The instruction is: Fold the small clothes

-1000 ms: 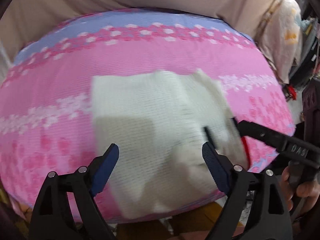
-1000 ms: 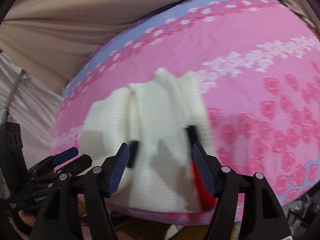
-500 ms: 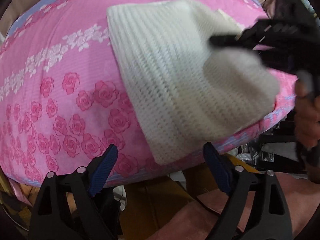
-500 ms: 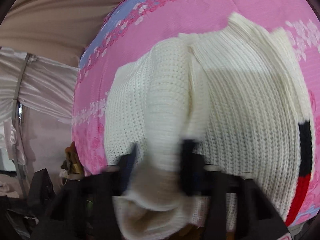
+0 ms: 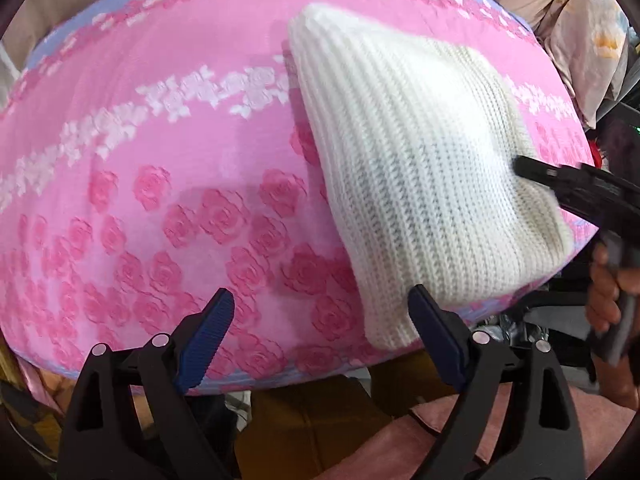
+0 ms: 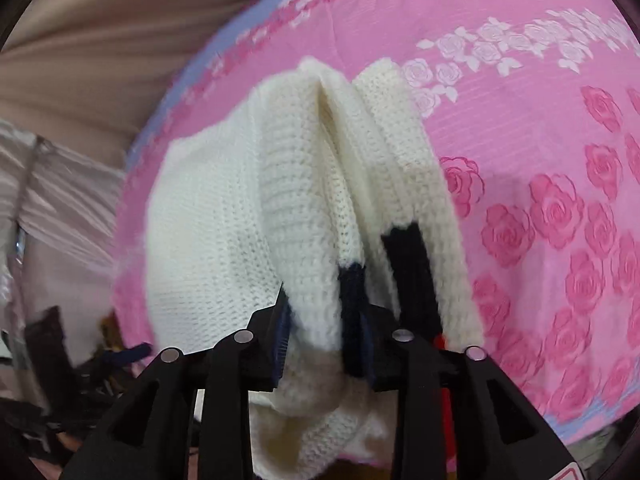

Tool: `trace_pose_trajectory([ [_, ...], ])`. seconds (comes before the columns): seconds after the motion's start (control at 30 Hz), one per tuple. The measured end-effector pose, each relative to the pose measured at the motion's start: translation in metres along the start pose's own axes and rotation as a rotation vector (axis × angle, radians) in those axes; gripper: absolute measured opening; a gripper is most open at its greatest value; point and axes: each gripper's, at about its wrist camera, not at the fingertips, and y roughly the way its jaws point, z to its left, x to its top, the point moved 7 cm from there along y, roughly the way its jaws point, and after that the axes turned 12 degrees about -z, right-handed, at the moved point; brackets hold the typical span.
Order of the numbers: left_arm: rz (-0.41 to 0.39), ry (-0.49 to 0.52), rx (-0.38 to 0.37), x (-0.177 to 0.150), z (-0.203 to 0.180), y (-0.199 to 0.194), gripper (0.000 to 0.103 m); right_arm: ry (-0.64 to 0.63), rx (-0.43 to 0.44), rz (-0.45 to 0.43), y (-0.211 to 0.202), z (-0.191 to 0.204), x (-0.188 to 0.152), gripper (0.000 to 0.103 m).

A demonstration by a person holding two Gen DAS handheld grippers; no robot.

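A cream knitted sweater (image 5: 420, 168) with black and red trim lies folded on the pink rose-patterned bed cover (image 5: 160, 200), near its front right edge. My left gripper (image 5: 320, 340) is open and empty, just in front of the sweater's near corner. My right gripper (image 6: 324, 328) is shut on a bunched fold of the sweater (image 6: 304, 208) and lifts it off the cover. The right gripper also shows at the right of the left wrist view (image 5: 560, 184), against the sweater's right edge.
The bed cover's front edge (image 5: 280, 376) drops off close to my left gripper. A beige curtain (image 6: 100, 40) hangs behind the bed. A floral pillow (image 5: 588, 32) sits at the far right. Clutter lies on the floor at the left (image 6: 60, 360).
My right gripper closed on the sweater's edge and pulled it up into a bunch. My left gripper drew back toward the bed's front edge and stays open.
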Motion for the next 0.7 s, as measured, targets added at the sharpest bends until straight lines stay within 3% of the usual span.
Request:
trace_pose_trajectory([
  [0.1,0.001,-0.019,-0.011,0.005,0.005,0.000,0.087,0.024,0.018,-0.044,-0.021,0.011,-0.001,0.054],
  [0.27,-0.034,-0.028,-0.043,0.021,0.015,-0.002,0.089,0.029,-0.020,0.003,-0.032,0.014,-0.028,0.064],
  [0.43,-0.009,0.021,-0.039,0.016,0.010,0.011,0.089,0.014,-0.079,0.022,-0.020,0.021,-0.053,0.065],
  [0.47,-0.009,0.028,-0.026,0.016,0.009,0.010,0.089,0.008,-0.076,0.016,-0.017,0.023,-0.052,0.061],
  [0.53,-0.028,0.044,0.006,0.014,0.002,0.009,0.089,-0.025,-0.066,0.011,-0.014,0.026,-0.051,0.019],
  [0.6,-0.034,0.043,0.052,0.006,-0.007,0.006,0.089,-0.029,0.020,-0.016,-0.031,0.027,-0.043,0.017],
  [0.7,-0.022,-0.042,-0.025,-0.014,-0.028,0.004,0.089,-0.035,0.088,-0.046,-0.062,0.020,-0.028,0.016],
])
